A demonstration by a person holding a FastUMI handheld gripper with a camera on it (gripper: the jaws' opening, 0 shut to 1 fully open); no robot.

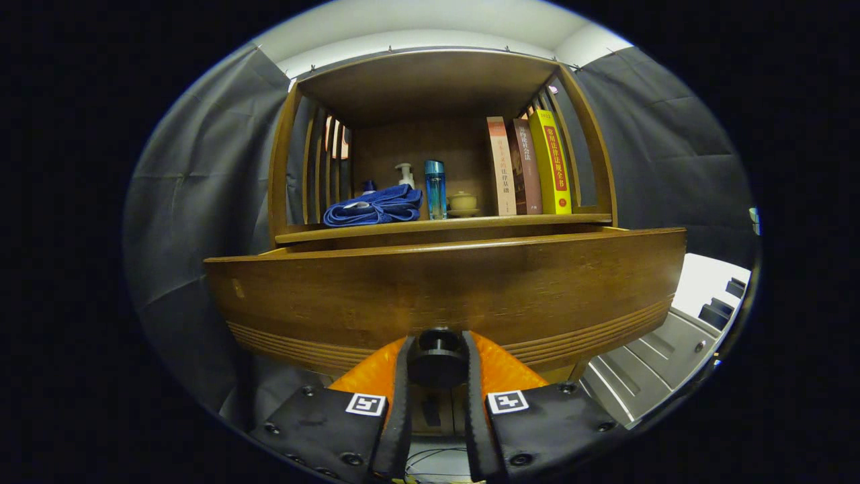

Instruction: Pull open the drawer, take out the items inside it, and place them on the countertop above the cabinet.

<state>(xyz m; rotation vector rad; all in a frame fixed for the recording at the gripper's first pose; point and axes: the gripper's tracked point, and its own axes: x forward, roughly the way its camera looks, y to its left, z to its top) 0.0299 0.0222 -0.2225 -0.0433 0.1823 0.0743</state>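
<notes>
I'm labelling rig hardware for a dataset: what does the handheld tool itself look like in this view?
The tool has two flat, narrow fingers running forward side by side. Each grows from a black blocky mount studded with round screw heads and carrying a square white tag with a black pattern. Thin wires loop between the mounts below.

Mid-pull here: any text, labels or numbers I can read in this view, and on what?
Three books: printed spine titles, too small and blurred to quote.
Blue bottle: no readable label.
Gripper, shut on the drawer knob: square marker patterns, no words.
</notes>
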